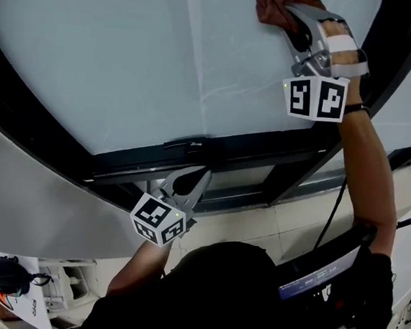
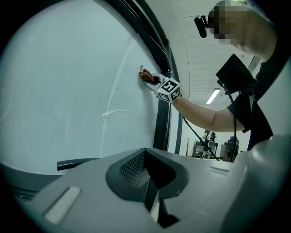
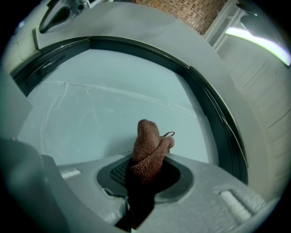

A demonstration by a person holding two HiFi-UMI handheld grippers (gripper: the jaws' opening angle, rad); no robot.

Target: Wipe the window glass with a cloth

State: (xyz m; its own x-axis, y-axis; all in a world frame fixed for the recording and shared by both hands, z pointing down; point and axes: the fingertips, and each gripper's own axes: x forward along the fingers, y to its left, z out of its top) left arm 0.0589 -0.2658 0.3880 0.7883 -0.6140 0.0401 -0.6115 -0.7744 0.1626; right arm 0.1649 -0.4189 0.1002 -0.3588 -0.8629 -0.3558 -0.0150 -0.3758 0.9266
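Right gripper (image 3: 144, 175) clamps a brown cloth (image 3: 148, 143) against the frosted window glass (image 1: 129, 59); left gripper (image 2: 150, 184), jaws closed and empty, hangs near the lower window frame (image 1: 213, 164)

Camera record, 3 views.
1. Head view: we look from above our own shoulders, forward and steeply down. It takes in the window glass (image 1: 129, 59), its dark frame (image 1: 263, 162), the left gripper (image 1: 193, 179) and the right gripper (image 1: 288, 16).
2. Left gripper view: we look from low by the frame, along closed jaws, up the pane to the distant right gripper and the head camera (image 2: 200, 25).
3. Right gripper view: we sit close to the glass, facing along it past the cloth (image 3: 148, 150) in the jaws.
Shared: pane and frame appear in all 3.
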